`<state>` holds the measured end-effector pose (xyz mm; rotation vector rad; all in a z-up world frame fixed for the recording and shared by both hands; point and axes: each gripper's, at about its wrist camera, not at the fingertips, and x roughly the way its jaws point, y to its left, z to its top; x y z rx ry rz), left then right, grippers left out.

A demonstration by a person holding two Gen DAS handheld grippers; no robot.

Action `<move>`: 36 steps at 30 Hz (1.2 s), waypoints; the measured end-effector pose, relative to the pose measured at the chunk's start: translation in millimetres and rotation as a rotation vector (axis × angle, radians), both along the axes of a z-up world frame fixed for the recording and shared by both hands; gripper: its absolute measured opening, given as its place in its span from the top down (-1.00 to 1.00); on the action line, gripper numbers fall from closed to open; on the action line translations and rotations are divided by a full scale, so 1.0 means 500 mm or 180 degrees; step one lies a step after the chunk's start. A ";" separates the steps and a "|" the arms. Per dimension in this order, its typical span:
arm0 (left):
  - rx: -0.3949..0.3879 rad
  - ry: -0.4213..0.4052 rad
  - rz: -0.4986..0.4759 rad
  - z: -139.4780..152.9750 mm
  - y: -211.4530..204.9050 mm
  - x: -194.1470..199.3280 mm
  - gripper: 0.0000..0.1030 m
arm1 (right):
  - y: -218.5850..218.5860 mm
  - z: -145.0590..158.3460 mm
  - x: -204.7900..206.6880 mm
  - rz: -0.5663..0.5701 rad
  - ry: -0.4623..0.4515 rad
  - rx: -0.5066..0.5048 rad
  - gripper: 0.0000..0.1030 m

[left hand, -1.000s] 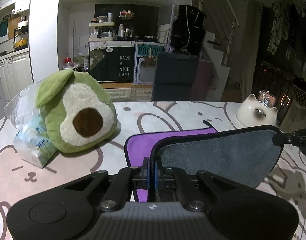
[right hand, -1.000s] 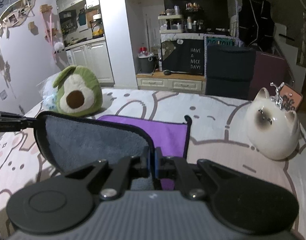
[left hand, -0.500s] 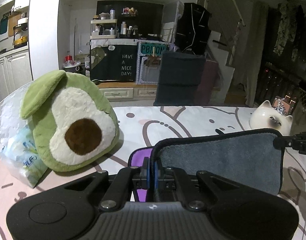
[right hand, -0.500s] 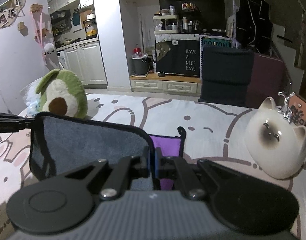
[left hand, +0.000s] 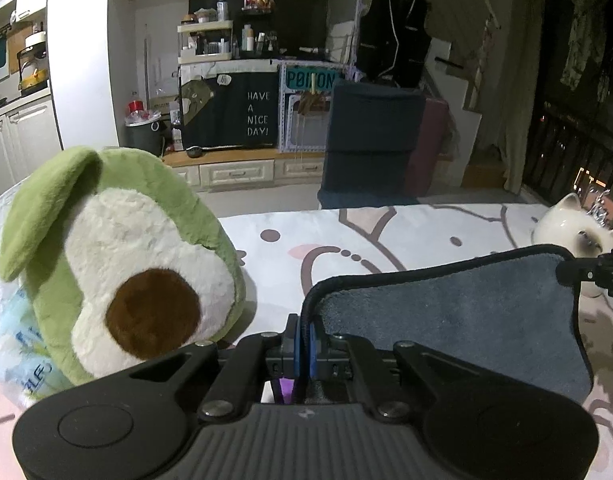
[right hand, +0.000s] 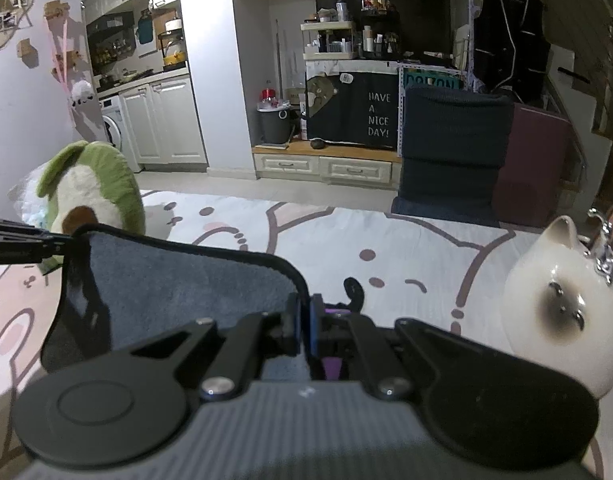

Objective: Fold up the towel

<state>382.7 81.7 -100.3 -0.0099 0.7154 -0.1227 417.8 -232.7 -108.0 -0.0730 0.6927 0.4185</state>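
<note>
Left wrist view: the left hand-held gripper (left hand: 304, 338) is clamped on a corner of the towel (left hand: 458, 316), whose grey face and dark trim stretch to that gripper's right, where the right hand-held gripper (left hand: 562, 274) pinches the opposite corner. The towel hangs raised between the two, a sliver of its purple side showing just below the left gripper's closed jaws. An avocado plush (left hand: 122, 264) sits ahead and to the left on the cartoon-print surface (left hand: 346, 236), leaning against a plastic bag (left hand: 14, 344). Right wrist view: the right hand-held gripper (right hand: 305, 330) is shut on the towel (right hand: 186, 280), with a white cat figurine (right hand: 562, 304) just to its right.
</note>
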 end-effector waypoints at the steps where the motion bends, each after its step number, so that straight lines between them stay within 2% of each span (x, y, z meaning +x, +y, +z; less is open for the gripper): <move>1: 0.0019 0.0008 -0.0005 -0.002 -0.001 0.007 0.91 | 0.001 -0.002 0.007 -0.0010 0.0014 -0.0016 0.90; 12: 0.0072 0.0014 0.0009 -0.004 0.002 0.067 0.91 | 0.031 -0.014 0.068 -0.0074 0.0046 -0.0144 0.89; 25: 0.0135 0.0165 0.0019 -0.031 -0.011 0.101 0.89 | 0.049 -0.033 0.099 -0.0135 0.0151 -0.0297 0.89; 28: 0.0143 0.0252 0.0138 -0.039 -0.008 0.109 0.65 | 0.051 -0.037 0.109 -0.0154 0.0210 -0.0258 0.88; 29: 0.0140 0.0311 0.0162 -0.043 -0.006 0.112 0.33 | 0.050 -0.039 0.110 -0.0167 0.0239 -0.0234 0.86; 30: 0.0139 0.0357 0.0194 -0.046 -0.004 0.114 -0.02 | 0.049 -0.040 0.111 -0.0185 0.0263 -0.0205 0.80; 31: 0.0142 0.0391 0.0232 -0.049 -0.003 0.114 -0.16 | 0.047 -0.042 0.112 -0.0178 0.0289 -0.0165 0.76; 32: 0.0144 0.0410 0.0261 -0.050 -0.002 0.113 -0.35 | 0.047 -0.045 0.112 -0.0176 0.0315 -0.0146 0.53; 33: 0.0144 0.0436 0.0270 -0.051 -0.001 0.113 -0.50 | 0.046 -0.046 0.113 -0.0194 0.0333 -0.0129 0.10; 34: 0.0145 0.0465 0.0279 -0.052 -0.002 0.113 -0.55 | 0.045 -0.047 0.113 -0.0206 0.0345 -0.0102 -0.14; 35: 0.0153 0.0495 0.0286 -0.052 -0.004 0.112 -0.66 | 0.043 -0.049 0.112 -0.0210 0.0369 -0.0061 -0.53; 36: 0.0165 0.0508 0.0292 -0.052 -0.005 0.111 -0.75 | 0.043 -0.049 0.111 -0.0210 0.0393 -0.0038 -0.73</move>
